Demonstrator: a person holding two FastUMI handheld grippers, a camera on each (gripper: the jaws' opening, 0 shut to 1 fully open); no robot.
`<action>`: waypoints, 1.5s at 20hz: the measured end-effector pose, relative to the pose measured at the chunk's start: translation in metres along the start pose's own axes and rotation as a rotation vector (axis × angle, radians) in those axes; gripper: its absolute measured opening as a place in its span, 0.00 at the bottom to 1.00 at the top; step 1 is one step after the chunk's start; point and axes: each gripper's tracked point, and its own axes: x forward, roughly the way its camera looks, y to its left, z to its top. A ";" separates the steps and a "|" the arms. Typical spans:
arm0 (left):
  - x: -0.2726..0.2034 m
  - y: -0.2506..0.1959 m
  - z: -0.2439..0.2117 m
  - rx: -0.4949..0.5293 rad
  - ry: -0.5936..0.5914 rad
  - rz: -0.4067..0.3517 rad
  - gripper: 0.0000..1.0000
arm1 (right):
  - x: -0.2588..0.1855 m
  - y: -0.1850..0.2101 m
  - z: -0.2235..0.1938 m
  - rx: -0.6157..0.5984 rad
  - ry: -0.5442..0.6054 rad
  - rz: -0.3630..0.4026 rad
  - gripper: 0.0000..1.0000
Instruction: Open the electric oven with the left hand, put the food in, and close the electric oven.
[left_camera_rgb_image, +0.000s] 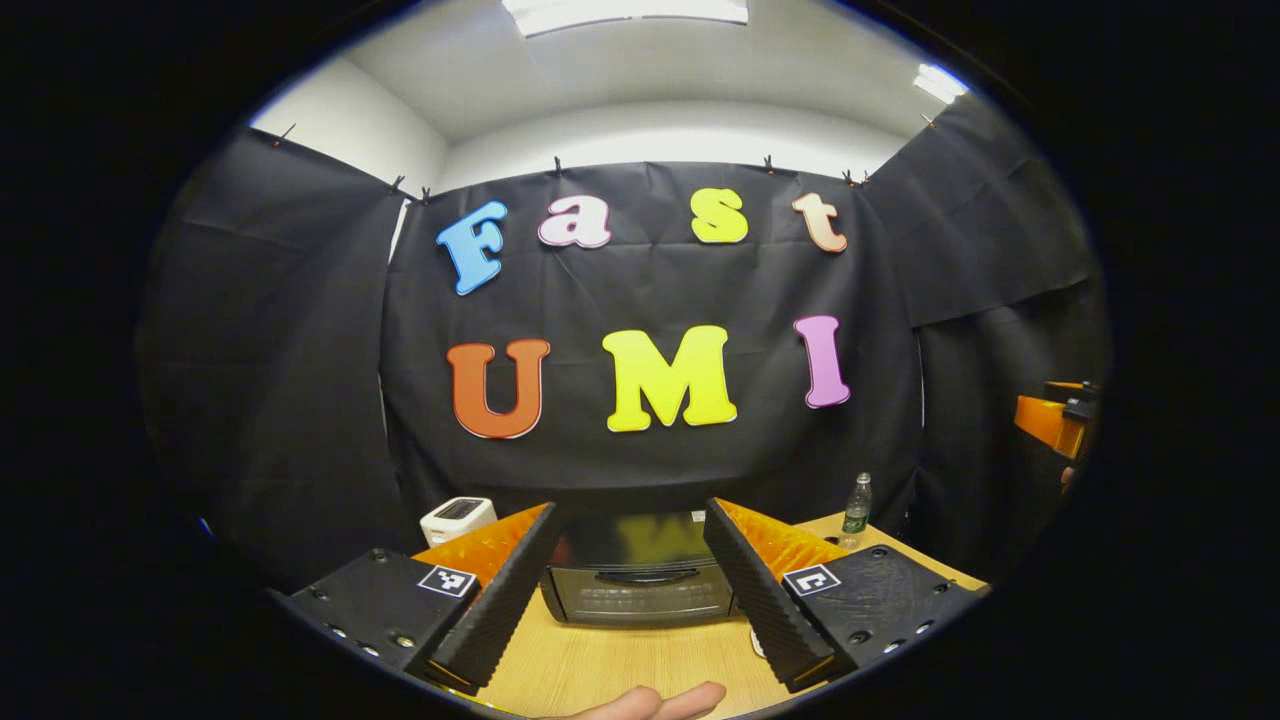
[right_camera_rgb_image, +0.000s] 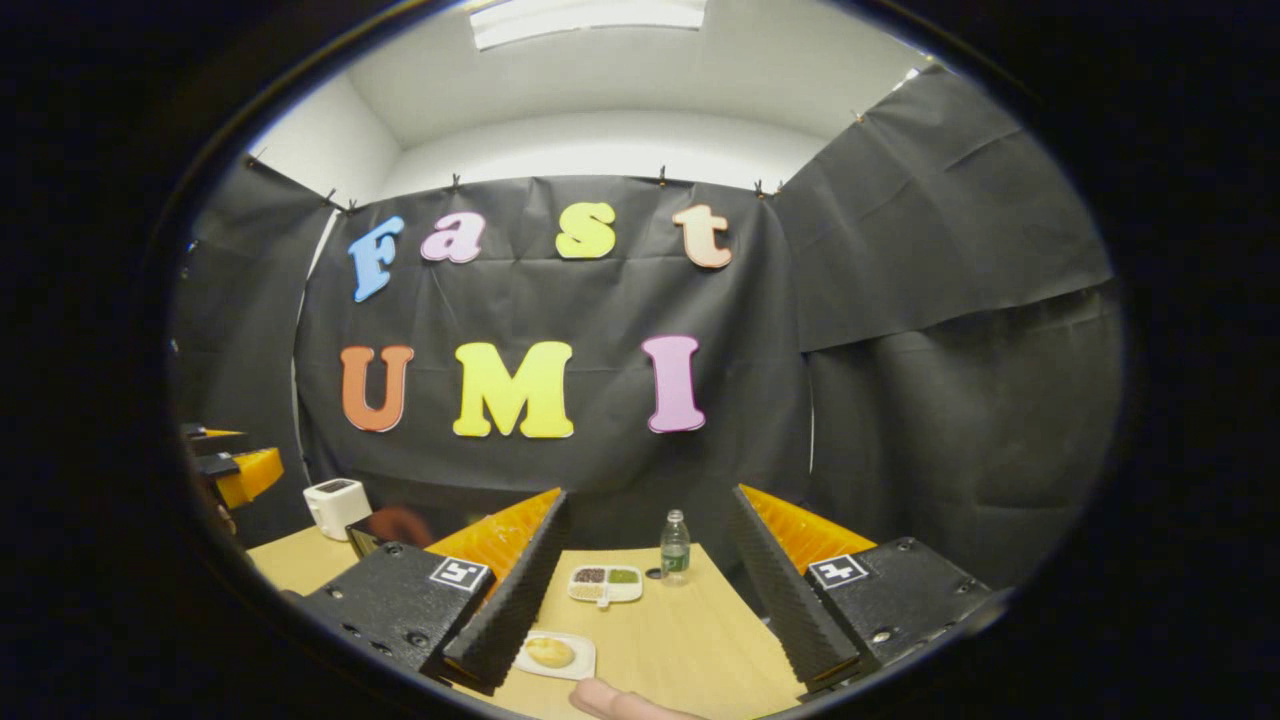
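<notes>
While both grippers hover with fingers spread and empty, the left gripper (left_camera_rgb_image: 628, 585) faces the closed oven (left_camera_rgb_image: 640, 580) on the wooden table (left_camera_rgb_image: 640, 665); its slim handle (left_camera_rgb_image: 640, 577) could slip from ridged fingers. The right gripper (right_camera_rgb_image: 640, 600) frames the rounded food (right_camera_rgb_image: 550, 652) on a white plate (right_camera_rgb_image: 580, 668).

No readable text, bottle (right_camera_rgb_image: 675, 546) label too small to read, square coded markers on each gripper (left_camera_rgb_image: 629, 590)
</notes>
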 end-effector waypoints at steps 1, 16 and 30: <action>0.013 -0.001 -0.006 0.001 0.014 -0.011 0.95 | 0.001 -0.002 -0.002 0.004 0.004 0.000 0.95; 0.188 0.000 -0.157 0.023 0.310 -0.031 0.95 | 0.001 -0.022 -0.009 0.022 0.000 -0.009 0.95; 0.186 -0.010 -0.215 -0.020 0.466 -0.086 0.98 | -0.002 -0.032 -0.020 0.052 0.016 -0.021 0.95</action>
